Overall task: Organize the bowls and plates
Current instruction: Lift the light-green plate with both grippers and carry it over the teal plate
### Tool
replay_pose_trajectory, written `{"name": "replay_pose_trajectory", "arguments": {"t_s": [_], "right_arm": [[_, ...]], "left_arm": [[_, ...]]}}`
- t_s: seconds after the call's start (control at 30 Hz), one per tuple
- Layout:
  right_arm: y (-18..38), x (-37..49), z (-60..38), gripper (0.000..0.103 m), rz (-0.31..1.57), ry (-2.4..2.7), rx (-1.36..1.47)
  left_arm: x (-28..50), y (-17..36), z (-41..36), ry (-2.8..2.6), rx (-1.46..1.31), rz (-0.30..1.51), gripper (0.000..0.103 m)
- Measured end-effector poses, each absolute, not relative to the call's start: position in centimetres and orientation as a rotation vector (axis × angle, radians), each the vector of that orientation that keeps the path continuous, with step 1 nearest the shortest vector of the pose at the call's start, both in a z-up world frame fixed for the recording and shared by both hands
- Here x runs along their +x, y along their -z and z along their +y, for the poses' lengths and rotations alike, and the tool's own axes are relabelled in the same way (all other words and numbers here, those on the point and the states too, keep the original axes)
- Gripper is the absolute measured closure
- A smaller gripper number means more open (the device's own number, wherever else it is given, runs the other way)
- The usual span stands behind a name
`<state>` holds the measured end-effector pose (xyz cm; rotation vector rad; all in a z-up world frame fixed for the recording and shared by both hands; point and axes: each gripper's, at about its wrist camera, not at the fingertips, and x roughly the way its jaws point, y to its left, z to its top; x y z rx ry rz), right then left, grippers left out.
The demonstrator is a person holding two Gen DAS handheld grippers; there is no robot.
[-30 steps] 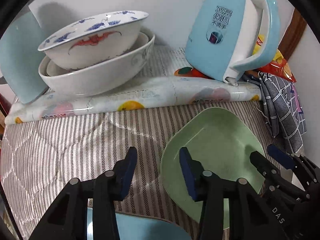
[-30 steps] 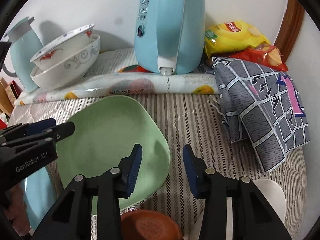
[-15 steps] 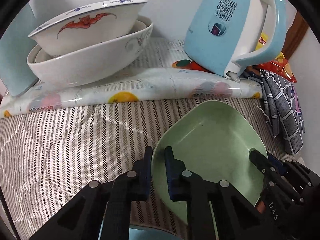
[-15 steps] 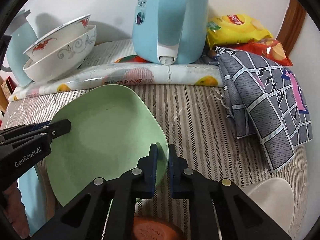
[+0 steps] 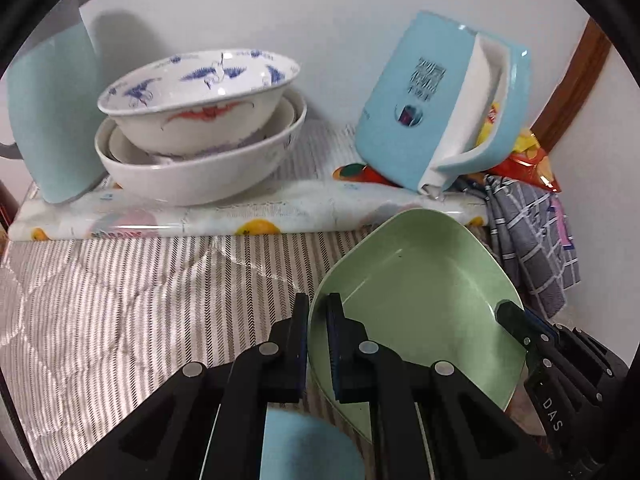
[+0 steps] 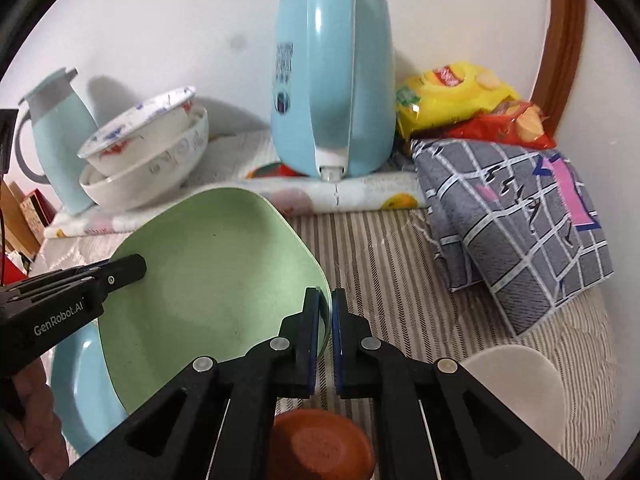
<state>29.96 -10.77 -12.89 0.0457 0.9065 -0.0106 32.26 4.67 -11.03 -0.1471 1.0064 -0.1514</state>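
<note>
Since a second ago both tools have closed from wide open onto the green plate (image 5: 424, 292), which has come up off the striped cloth (image 5: 120, 304) and now tilts. The left tool (image 5: 318, 320) pinches the plate's rim at its 9 o'clock edge; the right tool (image 6: 325, 312) pinches the opposite rim at 3 o'clock, each with its pads almost together and only the thin rim between. The plate is smooth, matte, a rounded square with a shallow well. Nearest, below the right tool, sit an orange-brown bowl (image 6: 320, 448), a cream dish (image 6: 516, 384) at 4 o'clock and a pale blue plate (image 6: 76, 388) at 8 o'clock. The ribbed cloth beyond the plate lies bare up to a glossy fruit-print roll (image 5: 240, 216). Farther, at 11 o'clock, glazed white bowls (image 5: 200, 136) stack nested; a blue kettle (image 6: 332, 92) stands at 12, a checked cloth (image 6: 516, 216) at 2.
</note>
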Motion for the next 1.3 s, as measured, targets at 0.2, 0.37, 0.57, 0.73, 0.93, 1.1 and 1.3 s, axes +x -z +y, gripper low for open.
{"name": "replay_pose_trajectory", "arguments": {"t_s": [0.2,0.37,0.57,0.73,0.93,1.1,1.3], "right_arm": [[10.5,27.8,-10.5,0.097,0.864,0.012,0.060],[8.6,25.7,-10.0,0.097,0.835,0.006,0.062],[6.8,22.4,-9.9,0.097,0.803,0.002,0.078],[5.6,19.7,-10.0,0.097,0.782,0.005,0.085],[4.4,16.8,-10.4,0.097,0.760,0.009,0.089],[3.7,15.3,-10.9,0.097,0.745,0.014,0.099],[3.1,13.9,-10.8,0.097,0.730,0.016,0.096]], "left_arm": [[30.2,8.7,5.0,0.155,-0.137,0.968,0.094],[28.0,6.7,5.3,0.149,-0.138,0.938,0.094],[25.0,4.5,5.3,0.146,-0.129,0.908,0.094],[22.3,3.2,5.1,0.145,-0.131,0.894,0.094],[19.9,1.9,4.7,0.151,-0.129,0.874,0.094],[18.3,1.2,4.2,0.152,-0.120,0.863,0.094],[17.1,0.4,4.1,0.152,-0.117,0.850,0.094]]}}
